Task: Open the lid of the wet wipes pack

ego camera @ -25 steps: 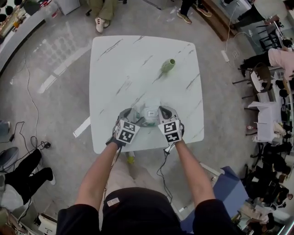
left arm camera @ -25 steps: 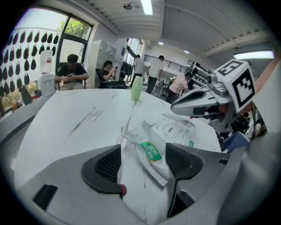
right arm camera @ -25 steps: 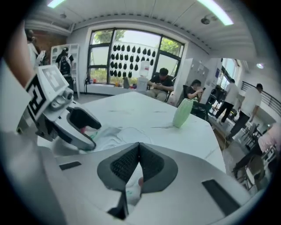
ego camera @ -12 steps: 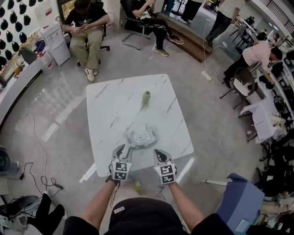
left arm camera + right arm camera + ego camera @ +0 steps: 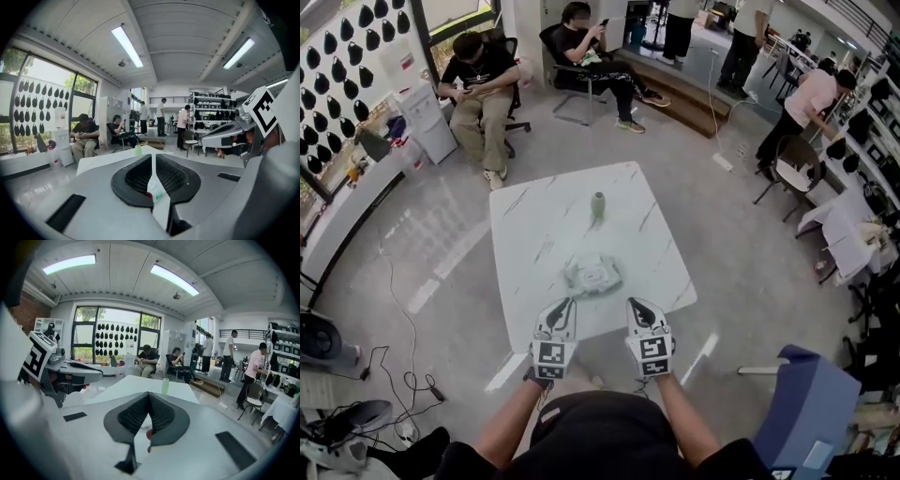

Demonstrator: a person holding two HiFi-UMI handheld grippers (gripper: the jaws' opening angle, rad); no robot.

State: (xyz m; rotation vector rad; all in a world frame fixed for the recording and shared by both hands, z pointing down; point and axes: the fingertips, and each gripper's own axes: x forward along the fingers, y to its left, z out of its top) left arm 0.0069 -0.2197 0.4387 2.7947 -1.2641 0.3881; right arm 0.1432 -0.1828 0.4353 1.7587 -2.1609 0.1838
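Off the near edge of the white marbled square tabletop (image 5: pixel 534 225) we hold both claws. Our left claw (image 5: pixel 558 307) is closing on nothing, its jaws almost together. Our right claw (image 5: pixel 640 306) is fully closed, empty. Ahead on the tabletop lies the pale crumpled wet wipes pack (image 5: pixel 592 276), and beyond it stands a small green bottle (image 5: pixel 598 205).

On the bench (image 5: pixel 525 225), just two obstacles: wet wipes pack (image 5: pixel 592 276) lying a little off centre toward 6 o'clock, green bottle (image 5: pixel 599 205) upright toward 12 o'clock, well apart. Open lane across between them. Bare marble from 7 round to 11 o'clock and from 1 round to 5 o'clock, free on either flank. Seated people (image 5: pixel 478 84) beyond 11 o'clock, well apart from the bench.
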